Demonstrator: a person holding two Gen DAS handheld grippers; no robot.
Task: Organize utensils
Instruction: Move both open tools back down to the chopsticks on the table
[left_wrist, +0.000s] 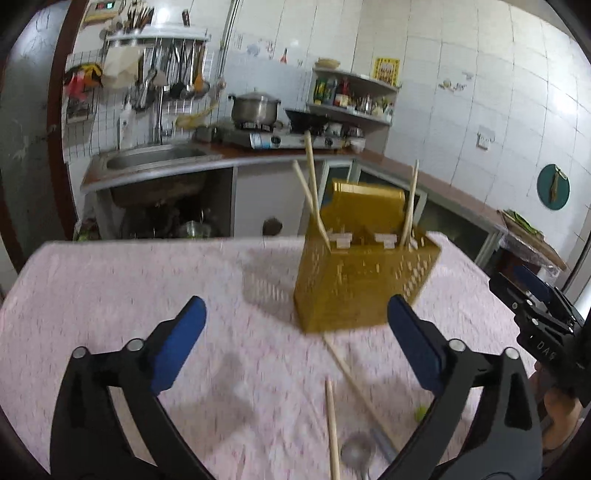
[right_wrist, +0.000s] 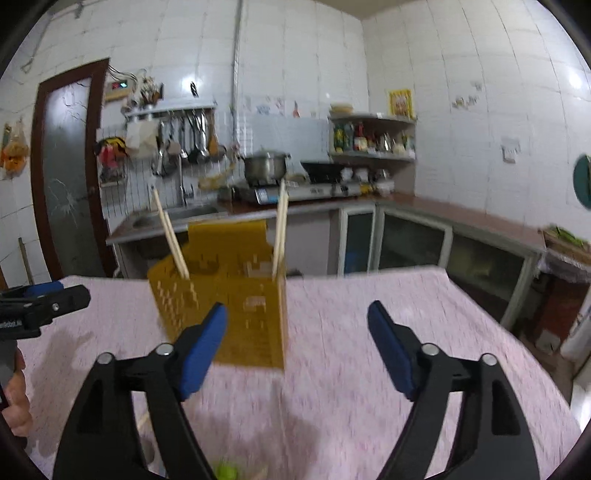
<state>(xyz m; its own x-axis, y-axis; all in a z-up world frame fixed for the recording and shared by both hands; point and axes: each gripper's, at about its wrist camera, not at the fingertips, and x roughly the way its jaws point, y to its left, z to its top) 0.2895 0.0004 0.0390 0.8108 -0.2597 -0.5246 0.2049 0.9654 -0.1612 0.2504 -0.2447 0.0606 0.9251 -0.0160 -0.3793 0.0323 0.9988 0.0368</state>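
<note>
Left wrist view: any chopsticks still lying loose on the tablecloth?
Yes, two chopsticks lie flat on the pink tablecloth, in front of the yellow holder.

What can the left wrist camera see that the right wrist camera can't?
Only the left wrist view shows two loose chopsticks lying on the tablecloth and a metal spoon. Only the right wrist view shows the whole brown door. Both show the yellow utensil holder with chopsticks standing in it, the pink tablecloth, the steel pot, and both open hand-held grippers, left and right.

A home kitchen: tiled walls, a sink (left_wrist: 147, 157) far left, a gas stove (left_wrist: 273, 138) with a pot (left_wrist: 255, 107).
</note>
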